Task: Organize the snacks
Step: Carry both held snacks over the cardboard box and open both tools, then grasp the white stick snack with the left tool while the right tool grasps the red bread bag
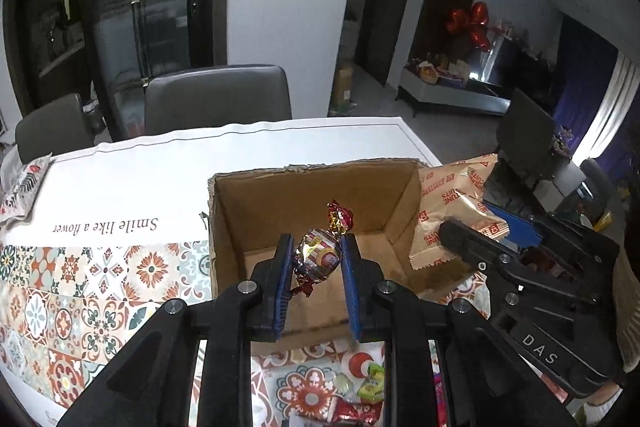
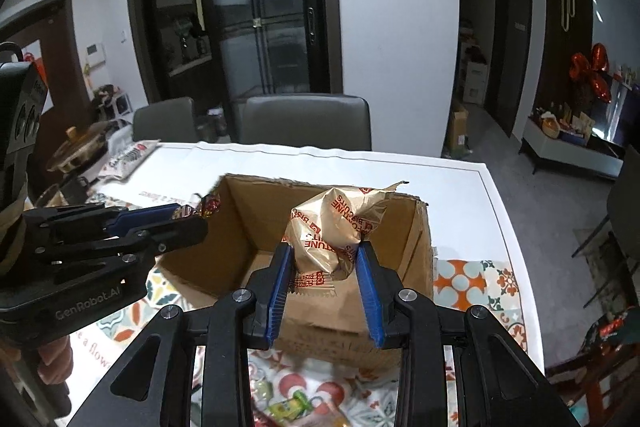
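Note:
An open cardboard box [image 1: 256, 203] stands on the patterned tablecloth; it also shows in the right wrist view [image 2: 248, 227]. My left gripper [image 1: 316, 253] is shut on a foil-wrapped candy [image 1: 318, 251] and holds it over the box's near edge; the candy also shows in the right wrist view [image 2: 210, 207]. My right gripper [image 2: 324, 259] is shut on a gold biscuit packet [image 2: 332, 227] with red print, held over the box's near wall. The packet also shows in the left wrist view [image 1: 452, 211], right of the box.
Several loose wrapped sweets [image 1: 360, 391] lie on the cloth in front of the box, also in the right wrist view [image 2: 288, 407]. A snack bag [image 1: 24, 187] lies at the table's far left. Two grey chairs [image 1: 216, 95] stand behind the table.

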Demonstrator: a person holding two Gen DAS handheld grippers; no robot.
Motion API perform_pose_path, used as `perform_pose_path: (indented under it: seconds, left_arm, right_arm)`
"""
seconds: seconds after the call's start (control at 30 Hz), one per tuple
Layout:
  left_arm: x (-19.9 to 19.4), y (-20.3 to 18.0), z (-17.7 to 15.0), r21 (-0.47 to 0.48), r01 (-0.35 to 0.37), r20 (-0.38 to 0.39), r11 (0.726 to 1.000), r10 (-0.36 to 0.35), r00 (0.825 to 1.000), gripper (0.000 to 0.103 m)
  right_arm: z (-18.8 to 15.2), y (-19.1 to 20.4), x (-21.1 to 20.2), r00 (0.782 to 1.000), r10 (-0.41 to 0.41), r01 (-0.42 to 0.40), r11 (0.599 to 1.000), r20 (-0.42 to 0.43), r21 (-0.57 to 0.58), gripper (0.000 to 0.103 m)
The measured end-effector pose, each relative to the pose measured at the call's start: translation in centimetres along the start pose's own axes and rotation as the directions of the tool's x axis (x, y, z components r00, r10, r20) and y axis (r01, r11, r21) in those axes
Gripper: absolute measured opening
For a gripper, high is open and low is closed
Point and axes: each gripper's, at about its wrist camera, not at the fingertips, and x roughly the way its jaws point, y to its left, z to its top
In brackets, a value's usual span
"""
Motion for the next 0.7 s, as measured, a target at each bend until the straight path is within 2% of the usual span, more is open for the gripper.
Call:
perform_pose_path:
  seconds: [0.03, 0.07, 0.13, 0.17, 0.4, 0.7]
  left_arm:
    - [0.1, 0.0, -0.1, -0.005, -0.009, -0.002, 1.0, 0.009, 1.0, 0.051]
    - [0.2, 0.1, -0.1, -0.013, -0.016, -0.001, 1.0, 0.016, 1.0, 0.056]
    - [0.2, 0.3, -0.2, -0.026, -0.027, -0.004, 0.999, 0.027, 1.0, 0.057]
    - [0.0, 0.3, -0.4, -0.027, -0.032, -0.004, 0.999, 0.032, 0.999, 0.058]
    - [-3.3, -0.3, -2.6, 0.007, -0.075, 0.052, 0.997, 0.074, 0.996, 0.063]
    - [-7.2, -0.5, -6.9, 0.044, -0.101, 0.123, 0.994, 0.095, 0.988, 0.064]
  right_arm:
    - [0.1, -0.1, 0.4, 1.0, -0.007, 0.007, 1.0, -0.005, 0.0, 0.036]
    - [0.2, -0.3, 0.8, 1.0, -0.012, 0.012, 1.0, -0.009, 0.003, 0.038]
    - [0.2, -0.4, 1.4, 0.999, -0.018, 0.018, 1.0, -0.031, 0.004, 0.056]
    - [0.0, -0.6, 1.7, 0.999, -0.029, 0.029, 1.0, -0.041, 0.01, 0.058]
    - [-1.3, -0.6, -0.5, 0.997, -0.079, 0.079, 0.997, 0.007, -0.015, 0.059]
    - [-4.0, 1.3, -4.0, 0.998, -0.029, 0.031, 0.999, 0.05, -0.032, 0.059]
